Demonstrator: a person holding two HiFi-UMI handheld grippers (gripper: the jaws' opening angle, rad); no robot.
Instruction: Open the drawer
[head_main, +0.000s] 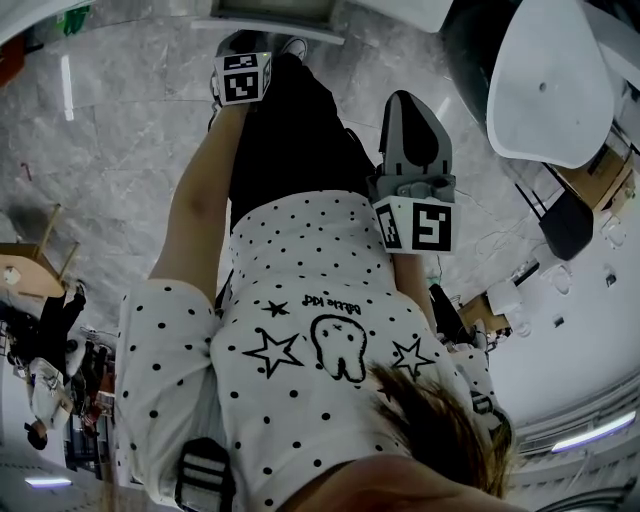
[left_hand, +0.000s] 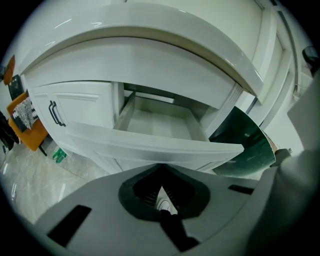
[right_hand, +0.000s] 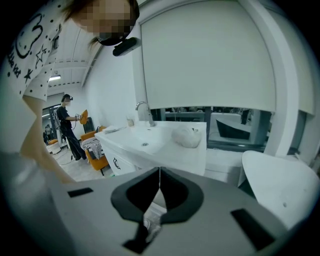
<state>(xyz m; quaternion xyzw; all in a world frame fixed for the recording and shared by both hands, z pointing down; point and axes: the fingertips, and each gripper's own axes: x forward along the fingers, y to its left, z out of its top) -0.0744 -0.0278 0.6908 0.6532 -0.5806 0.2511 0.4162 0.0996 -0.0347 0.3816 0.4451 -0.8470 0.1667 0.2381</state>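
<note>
The 2 gripper views share the white vanity; head view looks down.

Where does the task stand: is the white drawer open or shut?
Open: the drawer juts out of the cabinet, and the part of its inside that shows is bare.

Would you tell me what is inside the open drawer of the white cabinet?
The drawer shows only its bare white floor and side walls; nothing lies on the visible part. Its front panel covers the nearest strip inside.
</note>
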